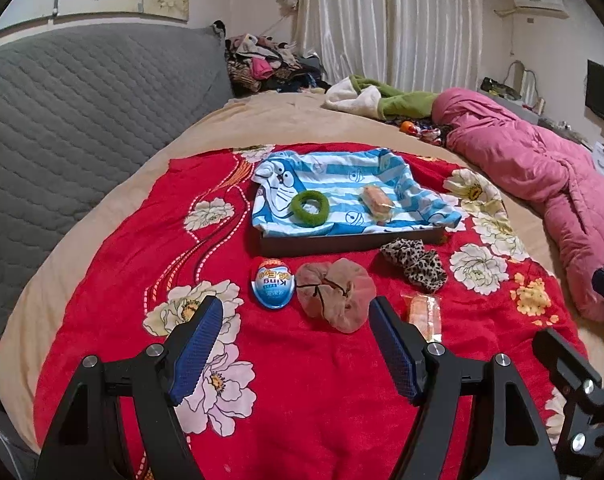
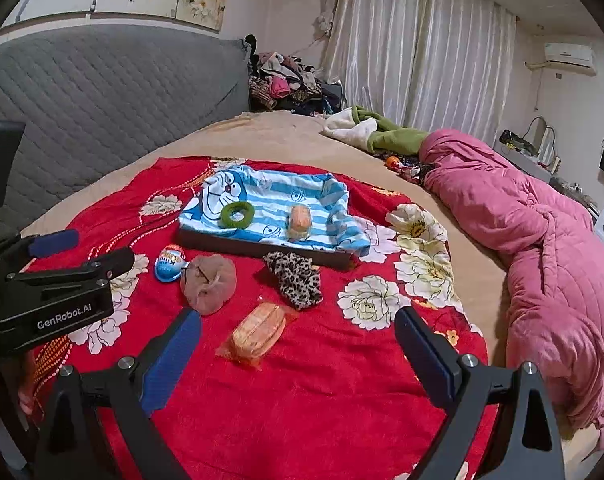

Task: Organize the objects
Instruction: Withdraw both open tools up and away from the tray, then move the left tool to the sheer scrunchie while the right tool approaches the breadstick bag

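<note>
A dark tray (image 1: 342, 242) lined with a blue striped cartoon cloth holds a green hair tie (image 1: 310, 208) and a wrapped snack (image 1: 378, 200). In front of it on the red floral blanket lie a blue toy egg (image 1: 273, 282), a beige scrunchie (image 1: 336, 294), a leopard scrunchie (image 1: 416, 265) and a wrapped snack (image 1: 424, 316). My left gripper (image 1: 295, 346) is open and empty, just short of the egg and beige scrunchie. My right gripper (image 2: 297, 354) is open and empty, with the wrapped snack (image 2: 257, 334) between its fingers' line. The tray (image 2: 261, 248) also shows in the right wrist view.
A pink quilt (image 2: 542, 248) lies along the right of the bed. A green and white blanket (image 2: 378, 132) and small toys lie at the back. A grey quilted headboard (image 1: 81, 112) stands on the left. The left gripper's body (image 2: 53, 280) shows at the left of the right wrist view.
</note>
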`<state>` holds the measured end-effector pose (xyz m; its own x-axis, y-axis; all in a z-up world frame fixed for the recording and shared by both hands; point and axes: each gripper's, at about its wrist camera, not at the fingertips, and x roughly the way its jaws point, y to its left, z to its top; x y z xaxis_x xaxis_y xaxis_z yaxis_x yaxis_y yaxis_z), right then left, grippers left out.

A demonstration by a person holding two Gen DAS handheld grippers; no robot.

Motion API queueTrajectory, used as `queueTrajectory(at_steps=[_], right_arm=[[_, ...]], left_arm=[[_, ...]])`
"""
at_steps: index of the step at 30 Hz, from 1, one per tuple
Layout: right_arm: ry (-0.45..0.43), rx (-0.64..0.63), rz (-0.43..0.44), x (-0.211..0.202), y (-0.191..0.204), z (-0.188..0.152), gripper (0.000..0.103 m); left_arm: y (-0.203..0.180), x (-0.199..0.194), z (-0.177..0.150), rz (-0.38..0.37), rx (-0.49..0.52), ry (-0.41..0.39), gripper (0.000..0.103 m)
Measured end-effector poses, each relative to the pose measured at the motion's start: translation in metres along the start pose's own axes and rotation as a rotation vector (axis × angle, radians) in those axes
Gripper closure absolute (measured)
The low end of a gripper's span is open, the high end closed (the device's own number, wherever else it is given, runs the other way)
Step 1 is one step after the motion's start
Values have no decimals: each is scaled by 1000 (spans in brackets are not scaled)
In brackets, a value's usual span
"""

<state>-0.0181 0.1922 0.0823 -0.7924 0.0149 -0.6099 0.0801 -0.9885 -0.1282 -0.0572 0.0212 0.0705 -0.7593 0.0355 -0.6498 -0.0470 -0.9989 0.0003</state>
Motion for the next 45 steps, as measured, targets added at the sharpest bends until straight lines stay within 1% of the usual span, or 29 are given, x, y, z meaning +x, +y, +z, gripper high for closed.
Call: queueTrajectory(at_steps=[4,8,16,18,24,35,45], right_arm=[[10,-12,-2,7,5,-5,5],[23,-16,-8,19,9,-9,5],[76,-25,-1,48,18,-22,5],[88,-23,-1,54,19,-25,5],[135,-7,-1,76,21,-36,5],[184,48,3,106,17,-42,5],[208,69,-5,123,17,-43,5]], left_arm=[[2,11,-4,-24,-13,9,26],[0,26,-7,-22,-5,24,26],[-1,57,-19,-22,10,61,26],[0,65,-22,-8,14,72,26],[-1,83,-26,-21,14,89,26],[-13,111,-21,-61,6,114,26],[-17,133,-12,-68,-10,123,26]])
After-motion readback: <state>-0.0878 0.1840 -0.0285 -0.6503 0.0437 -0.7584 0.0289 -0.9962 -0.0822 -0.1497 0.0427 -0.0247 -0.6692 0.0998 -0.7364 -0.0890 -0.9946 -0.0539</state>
